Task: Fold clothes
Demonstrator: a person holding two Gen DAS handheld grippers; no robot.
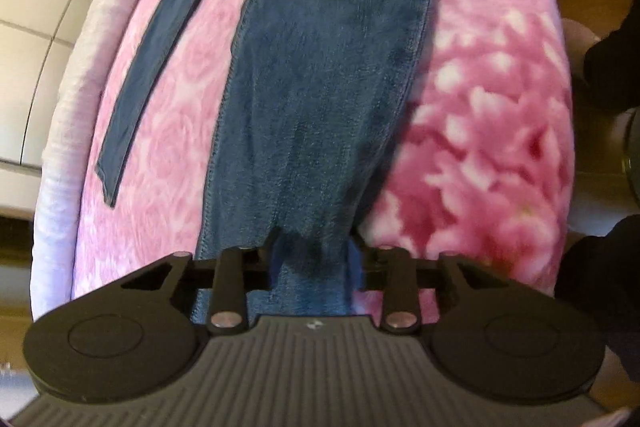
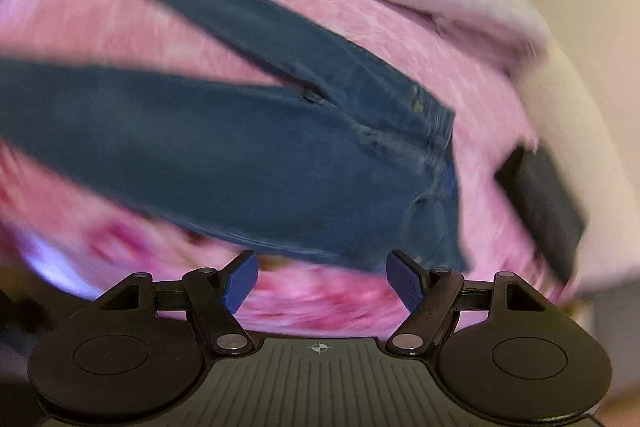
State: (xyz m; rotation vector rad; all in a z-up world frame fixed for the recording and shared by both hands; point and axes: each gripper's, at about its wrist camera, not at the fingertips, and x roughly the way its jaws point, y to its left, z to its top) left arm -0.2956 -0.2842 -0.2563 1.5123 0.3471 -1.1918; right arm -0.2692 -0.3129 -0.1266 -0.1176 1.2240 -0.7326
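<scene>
Left gripper (image 1: 312,259) clamped on jeans leg end, right gripper (image 2: 322,283) jaws apart, holding nothing.
Blue jeans (image 2: 248,147) lie spread on the pink blanket (image 2: 492,131): nearer leg runs to 9 o'clock, other leg to 11, waistband at 3; dark flat object (image 2: 544,199) beyond, blurred.

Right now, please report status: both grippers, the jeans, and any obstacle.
Left gripper shut on jeans leg end. Right gripper open, empty, near the waistband. Jeans spread on pink blanket, legs apart. Dark folded item lies beside the waistband.
</scene>
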